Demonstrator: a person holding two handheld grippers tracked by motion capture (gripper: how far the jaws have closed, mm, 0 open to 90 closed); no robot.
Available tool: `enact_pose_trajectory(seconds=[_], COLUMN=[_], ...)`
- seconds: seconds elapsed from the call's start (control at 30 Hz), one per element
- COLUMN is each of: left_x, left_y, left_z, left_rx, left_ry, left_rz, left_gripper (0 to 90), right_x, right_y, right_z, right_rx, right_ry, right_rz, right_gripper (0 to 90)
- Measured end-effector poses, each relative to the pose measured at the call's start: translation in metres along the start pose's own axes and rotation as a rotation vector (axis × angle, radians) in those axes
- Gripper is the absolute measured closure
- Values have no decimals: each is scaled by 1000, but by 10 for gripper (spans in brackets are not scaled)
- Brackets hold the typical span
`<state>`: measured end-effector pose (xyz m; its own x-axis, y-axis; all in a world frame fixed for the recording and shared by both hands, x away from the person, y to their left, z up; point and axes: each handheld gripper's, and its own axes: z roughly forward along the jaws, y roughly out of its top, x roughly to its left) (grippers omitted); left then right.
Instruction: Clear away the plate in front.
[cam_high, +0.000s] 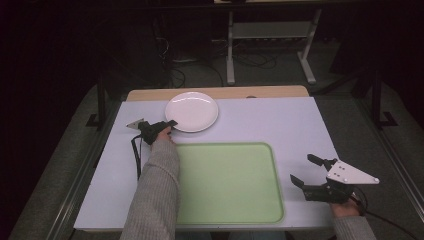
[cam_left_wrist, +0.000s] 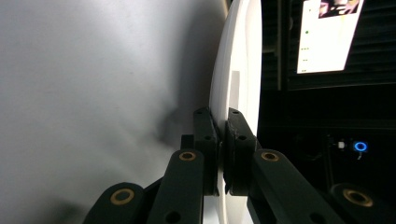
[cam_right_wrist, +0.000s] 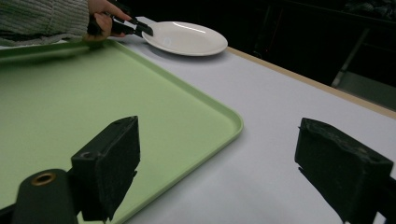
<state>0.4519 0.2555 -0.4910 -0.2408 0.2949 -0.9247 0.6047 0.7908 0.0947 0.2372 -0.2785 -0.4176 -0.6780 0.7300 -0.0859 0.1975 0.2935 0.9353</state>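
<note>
A white plate (cam_high: 192, 111) lies at the back of the white table, beyond the green tray (cam_high: 227, 182). My left gripper (cam_high: 171, 123) is shut on the plate's near-left rim. In the left gripper view its two pads pinch the rim of the plate (cam_left_wrist: 236, 70) from both sides, the left gripper (cam_left_wrist: 221, 135) rolled onto its side. My right gripper (cam_high: 303, 170) hovers open over the table to the right of the tray, nothing between its jaws. The right gripper view looks past its open right gripper (cam_right_wrist: 252, 158) at the tray's corner (cam_right_wrist: 224, 116) and the far plate (cam_right_wrist: 187, 37).
The white table sheet (cam_high: 280, 122) ends at a wooden strip (cam_high: 215, 93) along the far edge. Beyond the table stand a metal frame (cam_high: 270, 35) and cables on the dark floor. A lit screen (cam_left_wrist: 327, 32) shows behind the plate.
</note>
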Motion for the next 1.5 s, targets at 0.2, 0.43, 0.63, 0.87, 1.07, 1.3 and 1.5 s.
enact_pose_trajectory(seconds=[0.2,0.43,0.63,0.87,1.07,1.3,1.5], left_x=[-3,-9,-13,-19,-27,-34,-25], left_y=[2,4,5,5,3,2,-6], left_z=[-5,-13,-22,-30,-39,-48,-57], left_rx=[-1,1,-5,10,7,26,32], left_ry=[-42,-94,-144,-166,-175,-183,-171], left_rz=[9,40,53,74,119,156,144], left_gripper=[854,854,854,855,855,857,858], right_x=[0,1,1,1,1,2,2], right_y=[0,0,0,0,0,0,0], right_z=[-1,-1,-1,-1,0,0,0], right_rx=[-3,-2,-2,1,1,6,7], right_ry=[1,1,-4,-7,-6,-9,-10], right_rz=[-4,-6,-7,-8,-7,-12,-13], right_gripper=[132,132,132,132,132,132,132])
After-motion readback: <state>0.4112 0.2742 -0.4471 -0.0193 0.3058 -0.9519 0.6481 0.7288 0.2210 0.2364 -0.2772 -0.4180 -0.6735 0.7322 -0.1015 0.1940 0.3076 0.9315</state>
